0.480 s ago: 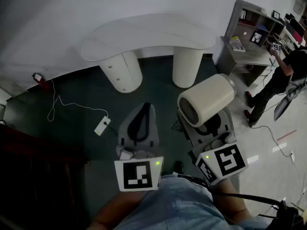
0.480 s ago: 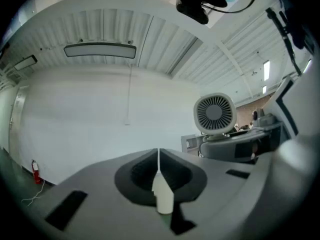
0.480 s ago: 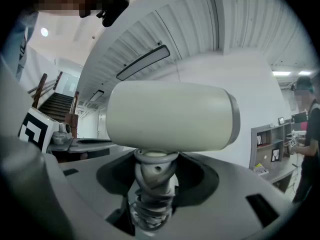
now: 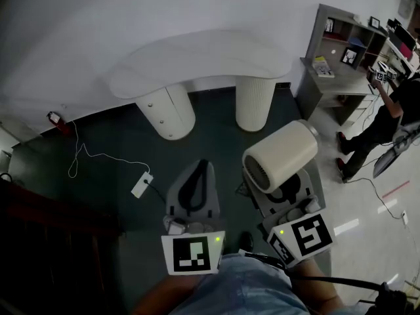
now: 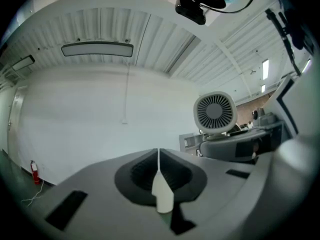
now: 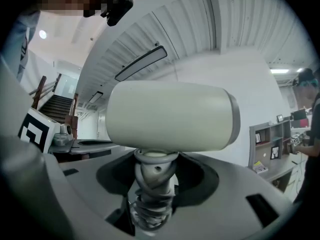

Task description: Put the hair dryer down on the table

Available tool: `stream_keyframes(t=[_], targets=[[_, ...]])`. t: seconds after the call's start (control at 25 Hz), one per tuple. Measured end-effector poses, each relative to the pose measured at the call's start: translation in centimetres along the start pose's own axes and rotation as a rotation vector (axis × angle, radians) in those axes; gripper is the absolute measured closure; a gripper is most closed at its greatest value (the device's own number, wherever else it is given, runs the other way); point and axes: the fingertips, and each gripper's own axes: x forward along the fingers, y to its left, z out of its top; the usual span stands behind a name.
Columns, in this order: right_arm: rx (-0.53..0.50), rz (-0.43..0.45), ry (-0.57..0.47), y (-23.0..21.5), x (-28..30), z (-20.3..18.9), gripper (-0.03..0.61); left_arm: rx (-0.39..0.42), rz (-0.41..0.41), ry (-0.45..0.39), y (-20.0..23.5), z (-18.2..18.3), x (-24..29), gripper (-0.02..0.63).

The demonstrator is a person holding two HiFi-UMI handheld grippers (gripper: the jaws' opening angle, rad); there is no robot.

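Observation:
A cream hair dryer [image 4: 281,155] with a round rear grille is held up over the dark floor. Its grey ribbed handle [image 6: 152,181] stands between the jaws of my right gripper [image 6: 155,196], which is shut on it. The barrel [image 6: 170,116] lies crosswise above those jaws. My left gripper [image 4: 199,169] hangs beside it at the left, shut, with nothing in it; its jaws meet in a thin line [image 5: 159,159]. From the left gripper view the hair dryer [image 5: 215,112] shows at the right. The white curved table [image 4: 197,54] stands ahead of both grippers.
The table rests on two white round legs [image 4: 254,100]. A grey shelf desk [image 4: 341,51] and a person [image 4: 387,110] are at the right. A white cable with a plug block [image 4: 141,184] lies on the floor at the left, near a red extinguisher [image 4: 54,118].
Both grippers sit slightly lower in the head view and the table a little nearer. The right gripper's hold on the hair dryer is the same.

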Motion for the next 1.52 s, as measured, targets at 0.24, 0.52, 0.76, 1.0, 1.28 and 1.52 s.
stream_keyframes(t=[0.24,0.52,0.76,1.0,1.28,1.52], targets=[[0.026,0.015,0.013,-2.6,-1.2,-0.9,0.359,0.001,-0.010,0.018,-2.9,-0.7,1.3,0.600],[0.052,0.031,0.019,-5.0,-1.9,-1.5,0.358,0.029,0.000,0.041,-4.9,-1.3,2.1,0.600],[0.061,0.048,0.032,-6.0,0.5,-2.0,0.358,0.024,0.012,0.059,-3.7,-2.1,4.5,0.600],[0.060,0.022,0.047,-7.9,5.6,-2.7,0.359,0.014,-0.015,0.055,-1.1,-3.1,9.1,0.600],[0.037,0.033,0.035,-8.9,14.5,-1.3,0.358,-0.007,-0.004,0.004,5.1,-1.8,16.1,0.600],[0.020,0.021,0.013,-9.6,20.7,0.5,0.359,-0.007,-0.012,-0.031,9.6,-0.7,20.6,0.600]])
